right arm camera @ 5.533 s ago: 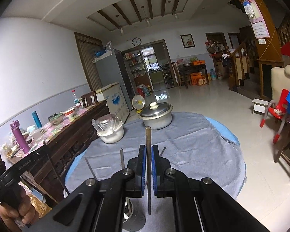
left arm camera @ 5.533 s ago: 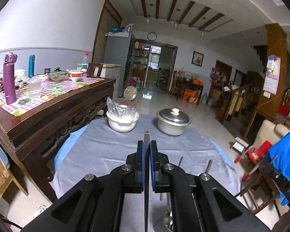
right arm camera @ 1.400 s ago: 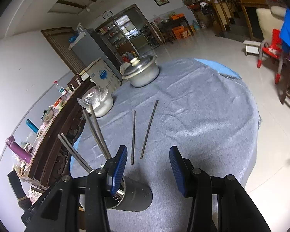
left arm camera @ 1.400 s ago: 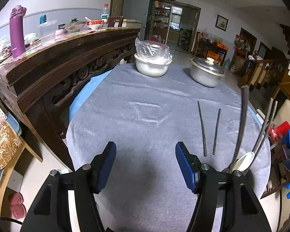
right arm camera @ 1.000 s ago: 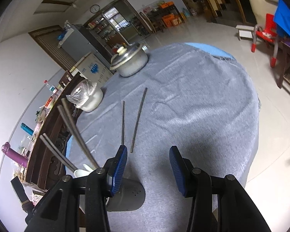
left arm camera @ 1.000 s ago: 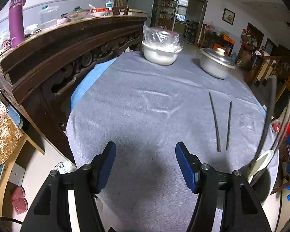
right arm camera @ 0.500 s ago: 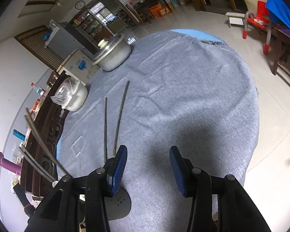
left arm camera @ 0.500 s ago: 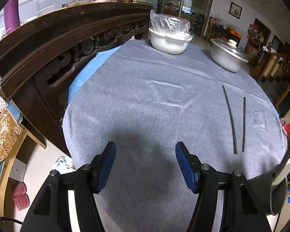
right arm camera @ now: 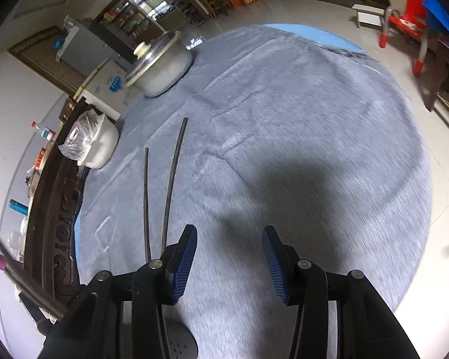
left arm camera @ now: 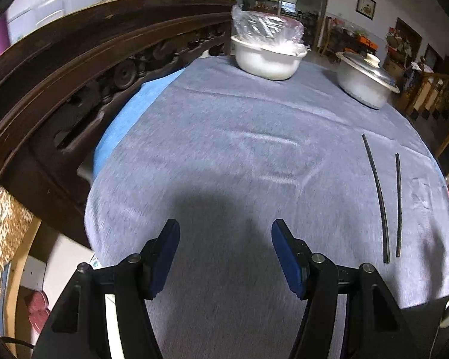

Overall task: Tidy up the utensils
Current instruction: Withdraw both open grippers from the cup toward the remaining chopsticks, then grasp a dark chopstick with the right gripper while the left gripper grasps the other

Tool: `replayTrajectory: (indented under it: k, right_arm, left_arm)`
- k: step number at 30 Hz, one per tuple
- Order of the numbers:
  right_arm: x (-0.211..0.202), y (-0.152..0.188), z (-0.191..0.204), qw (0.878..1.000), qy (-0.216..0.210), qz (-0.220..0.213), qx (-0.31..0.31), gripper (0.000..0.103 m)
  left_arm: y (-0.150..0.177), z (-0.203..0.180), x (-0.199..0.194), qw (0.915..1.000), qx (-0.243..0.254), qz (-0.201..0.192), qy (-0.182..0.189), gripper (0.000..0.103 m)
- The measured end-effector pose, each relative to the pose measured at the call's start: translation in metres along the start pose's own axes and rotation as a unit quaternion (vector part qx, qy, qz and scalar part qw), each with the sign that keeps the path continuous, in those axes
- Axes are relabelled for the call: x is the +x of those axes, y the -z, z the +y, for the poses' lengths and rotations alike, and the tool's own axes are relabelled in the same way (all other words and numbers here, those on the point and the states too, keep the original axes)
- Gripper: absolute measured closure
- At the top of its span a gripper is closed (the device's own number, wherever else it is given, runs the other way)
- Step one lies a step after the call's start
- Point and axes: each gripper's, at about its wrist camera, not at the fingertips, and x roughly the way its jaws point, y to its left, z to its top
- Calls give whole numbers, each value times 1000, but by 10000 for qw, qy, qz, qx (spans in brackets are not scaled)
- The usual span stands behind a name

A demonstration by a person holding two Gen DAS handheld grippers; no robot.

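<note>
Left tool (left arm camera: 224, 257): spread wide, empty, hovering over the grey-clothed round surface (left arm camera: 239, 137).
Right tool (right arm camera: 229, 257): also spread and empty, just right of the chopsticks' near ends.
Pair of thin dark chopsticks (right arm camera: 164, 191): lying flat, side by side, slightly splayed, on the cloth.
Perforated metal holder (right arm camera: 179, 344): partly visible below the right tool.
Handling: probably light, stiff, slick rods; likely to roll, so pinch near mid-length, one at a time.
</note>
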Motion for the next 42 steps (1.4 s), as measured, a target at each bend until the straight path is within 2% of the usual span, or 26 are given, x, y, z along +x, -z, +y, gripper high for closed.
replayTrajectory:
  k: [5,14,21,23,28,35,39,42]
  right_arm:
    - [24,-31,15,9998,14,167,-115,55]
    - [92,-87,59,9961,18,806,-356,55]
    - [146,-116,99,9874,637,1258,-720,57]
    - [162,-121,105,9835,861,1422,-712,65]
    - [176,-124,120,9787,1084,1499,-887,69]
    - [182,-111,143,9623,1666,1262,-1739,92]
    - [178,-100,148,9523,1712,1167,-2241,96]
    - [168,-94,141,9498,1547,1203,-2440,96]
  left_arm:
    - [-23,-16,10,9995,294,-41,78,38]
    - [-49,-41,28,9970,760,0,154,38]
    - [-64,-47,38,9953,962,18,98,38]
    - [-67,-46,40,9950,990,18,93,38]
    - [-77,-48,48,9950,979,94,196,38]
    - [-99,-74,62,9932,966,268,592,38]
    - [-115,-95,79,9912,905,497,824,38]
    - [-122,-113,88,9877,874,626,1134,40]
